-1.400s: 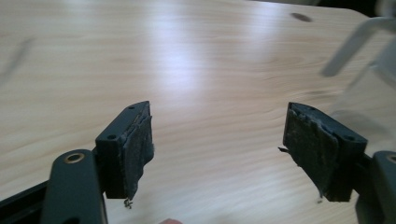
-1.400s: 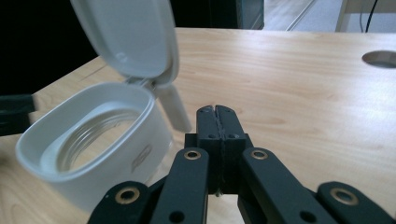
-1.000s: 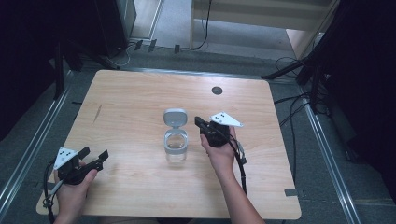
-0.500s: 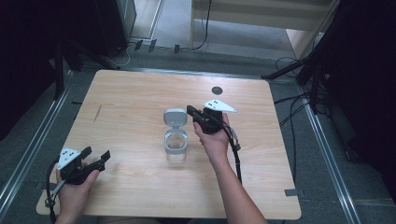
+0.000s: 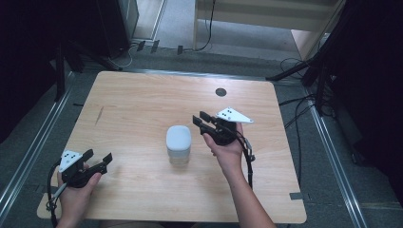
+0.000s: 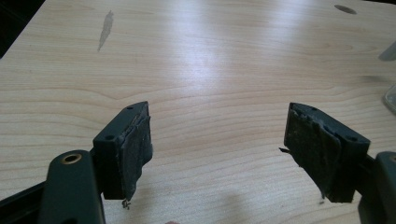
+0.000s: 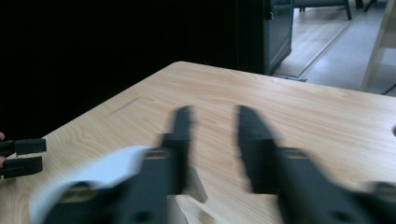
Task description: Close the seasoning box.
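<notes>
The pale wooden table with rounded corners is carrying everything, and its broad bare top is giving both hands room to work from the near edge. A small dark round hole is sitting in the far part of the top, well apart from the action.

Near the middle of the table the clear glass jar is standing upright, and the pale grey rounded lid is sitting on its mouth — placed there, by the look of it, so the jar is covered. In the right gripper view the lid's pale edge is showing low behind the blurred jaws.

The right gripper is hovering just beside the jar on its right, a little above the lid. Its jaws have just been opening; they are standing apart with nothing between them, which suggests a release of the lid rather than a grasp.

The left gripper is resting low near the front left edge, well apart from the jar — jaws wide and empty, probably parked out of the way, since the jar is not needing to be steadied.
</notes>
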`<state>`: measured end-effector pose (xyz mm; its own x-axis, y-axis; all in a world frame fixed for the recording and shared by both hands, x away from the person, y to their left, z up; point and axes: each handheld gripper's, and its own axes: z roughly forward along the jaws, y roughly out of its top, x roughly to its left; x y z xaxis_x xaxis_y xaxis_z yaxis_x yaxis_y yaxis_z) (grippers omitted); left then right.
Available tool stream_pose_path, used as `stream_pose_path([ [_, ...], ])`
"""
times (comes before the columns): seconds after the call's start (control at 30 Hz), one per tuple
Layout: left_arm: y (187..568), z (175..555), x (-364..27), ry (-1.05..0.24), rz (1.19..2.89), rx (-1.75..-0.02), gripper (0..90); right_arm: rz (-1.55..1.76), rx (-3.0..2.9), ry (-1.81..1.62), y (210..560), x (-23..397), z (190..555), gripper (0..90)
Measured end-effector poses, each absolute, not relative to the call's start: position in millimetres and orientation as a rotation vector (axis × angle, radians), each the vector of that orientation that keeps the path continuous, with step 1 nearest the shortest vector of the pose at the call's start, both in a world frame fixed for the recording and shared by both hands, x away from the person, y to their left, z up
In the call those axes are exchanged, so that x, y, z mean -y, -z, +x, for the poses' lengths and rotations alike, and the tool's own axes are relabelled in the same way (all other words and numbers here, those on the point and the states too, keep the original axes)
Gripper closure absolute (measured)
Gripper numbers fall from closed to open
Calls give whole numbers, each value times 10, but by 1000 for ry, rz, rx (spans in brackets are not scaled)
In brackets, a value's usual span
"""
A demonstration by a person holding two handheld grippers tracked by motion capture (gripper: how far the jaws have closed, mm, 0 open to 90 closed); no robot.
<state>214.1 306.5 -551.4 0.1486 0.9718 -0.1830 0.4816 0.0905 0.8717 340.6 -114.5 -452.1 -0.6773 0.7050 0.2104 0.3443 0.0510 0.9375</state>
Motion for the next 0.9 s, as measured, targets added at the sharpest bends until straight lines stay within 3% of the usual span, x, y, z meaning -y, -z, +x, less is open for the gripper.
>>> stream_pose_path([
  [0.03, 5514, 2141, -3065, -686, 1525, -1466, 238, 1080, -2005, -1639, 4521, 1181, 3392, 348],
  [0.07, 5514, 2141, -3065, -687, 1527, -1465, 238, 1080, -2005, -1639, 4521, 1181, 3392, 348],
  [0.1, 5513, 2140, -3062, -690, 1529, -1466, 238, 1108, -1981, -1587, 4533, 1258, 3375, 245],
  [0.2, 5514, 2139, -3065, -688, 1526, -1464, 238, 1141, -1969, -1542, 4586, 1394, 3345, 194],
  [0.9, 5513, 2139, -3055, -698, 1528, -1465, 240, 1339, -1844, -1392, 5044, 2461, 2895, 210],
])
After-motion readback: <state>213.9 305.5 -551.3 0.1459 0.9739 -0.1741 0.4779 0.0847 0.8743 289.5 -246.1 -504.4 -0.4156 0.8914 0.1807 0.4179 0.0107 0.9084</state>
